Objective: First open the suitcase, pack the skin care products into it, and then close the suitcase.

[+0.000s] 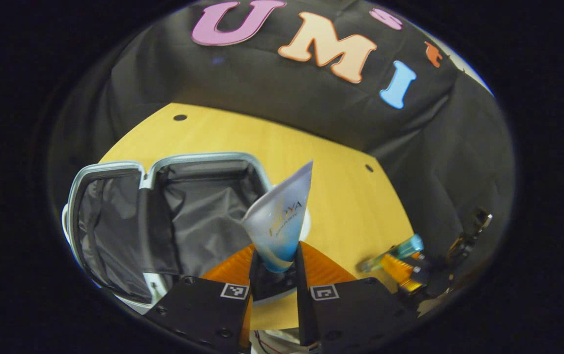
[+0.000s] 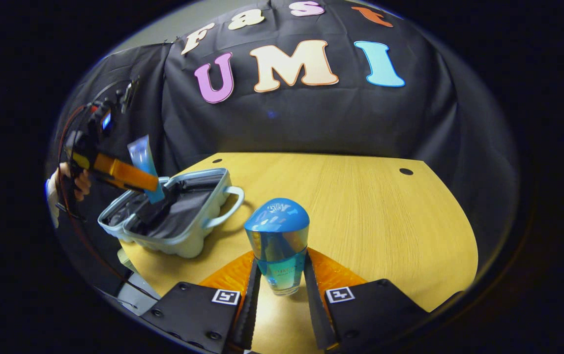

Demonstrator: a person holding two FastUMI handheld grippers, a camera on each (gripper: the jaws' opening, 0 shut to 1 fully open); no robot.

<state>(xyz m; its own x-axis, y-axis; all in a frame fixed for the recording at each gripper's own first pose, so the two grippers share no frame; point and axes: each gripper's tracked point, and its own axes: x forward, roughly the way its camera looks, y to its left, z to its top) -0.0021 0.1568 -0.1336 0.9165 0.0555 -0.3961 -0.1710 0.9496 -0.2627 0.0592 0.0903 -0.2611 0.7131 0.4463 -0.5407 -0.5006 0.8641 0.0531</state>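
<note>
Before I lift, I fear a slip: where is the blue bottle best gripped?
Grip the bottle on its straight lower body, below the domed cap, coming level from the table's near edge as the right gripper does. The dome would slide; the upright body suits both fingers.

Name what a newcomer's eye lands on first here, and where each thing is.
First, the blue-capped bottle standing on the wooden table, gripped by the right gripper. Next, the tube clamped cap-down in the left gripper, above the open suitcase at the table's left edge.
</note>
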